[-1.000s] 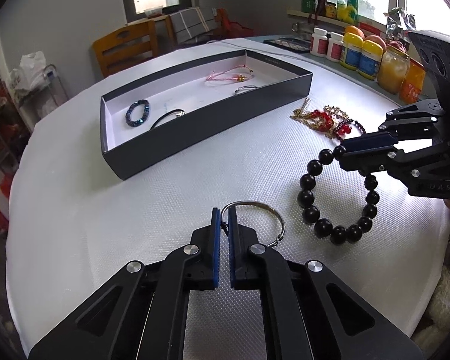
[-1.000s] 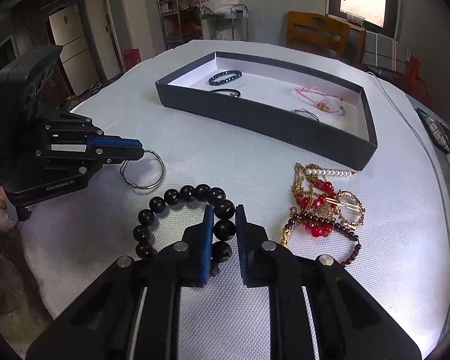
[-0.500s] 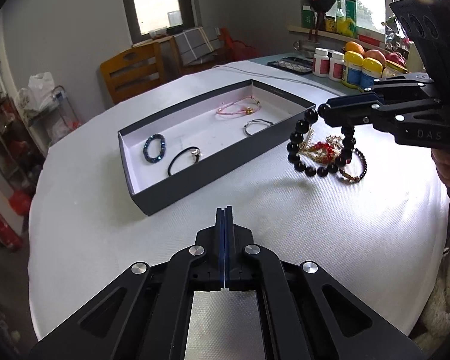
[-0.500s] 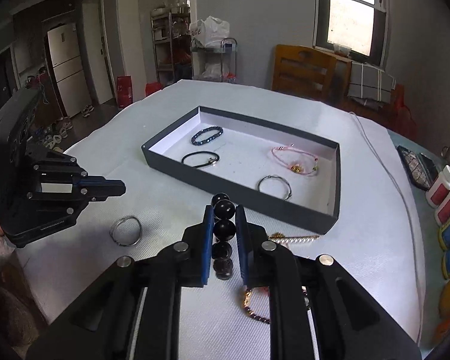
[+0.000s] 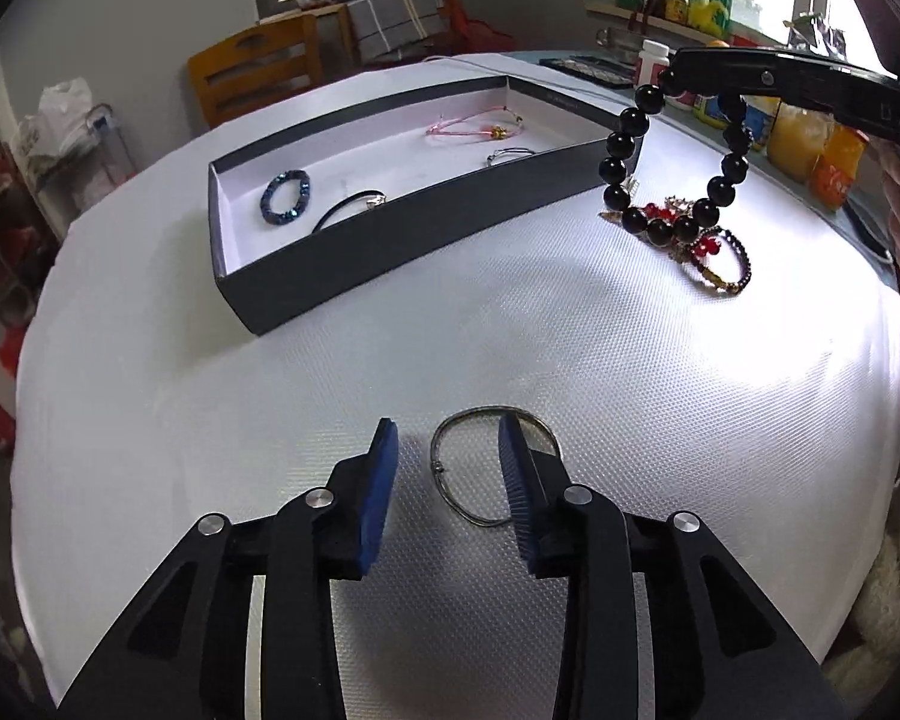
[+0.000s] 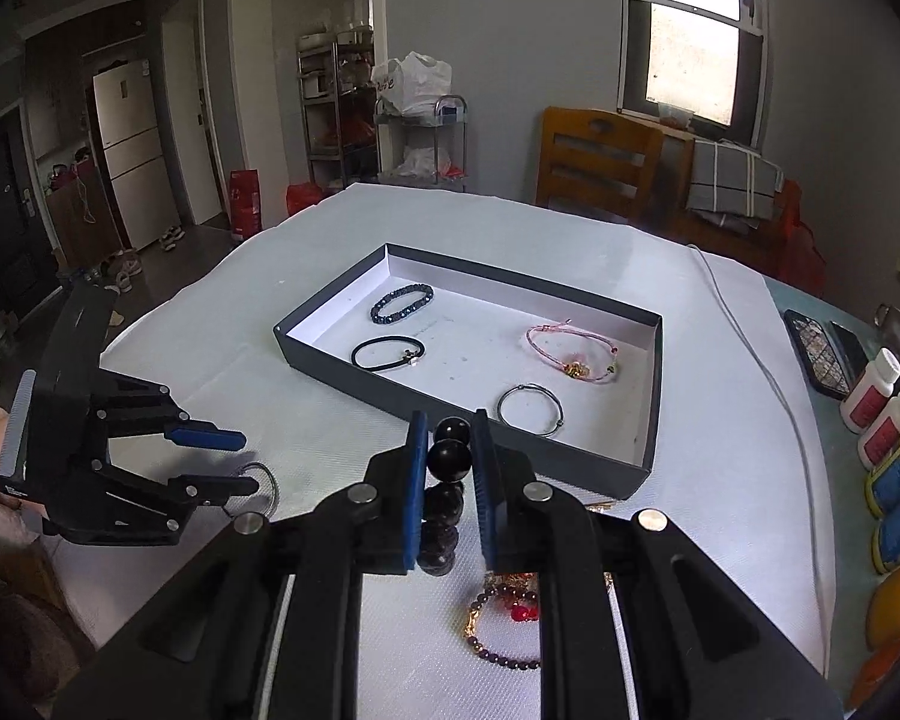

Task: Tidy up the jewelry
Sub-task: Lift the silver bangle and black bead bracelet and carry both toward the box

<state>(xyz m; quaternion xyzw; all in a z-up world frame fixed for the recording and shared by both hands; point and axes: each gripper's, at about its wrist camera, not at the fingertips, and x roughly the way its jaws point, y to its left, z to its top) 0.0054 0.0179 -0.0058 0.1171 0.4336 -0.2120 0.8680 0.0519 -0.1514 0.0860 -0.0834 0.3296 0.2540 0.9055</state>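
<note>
So my left gripper point(image 5: 448, 468) was spread wide open right down at the tablecloth point(image 5: 510, 330), with the metal bangle point(image 5: 486, 468) lying flat on the cloth between the fingers, its right side tucked behind the right finger point(image 5: 519, 474). Past the bangle, my right gripper point(image 6: 447, 450) was clamped on the black bead bracelet point(image 5: 666, 168), which dangled clear of the cloth just beside the dark box's point(image 5: 390, 240) near corner. A tangle of red and gold pieces point(image 5: 708, 252) sat under the dangling loop.
</note>
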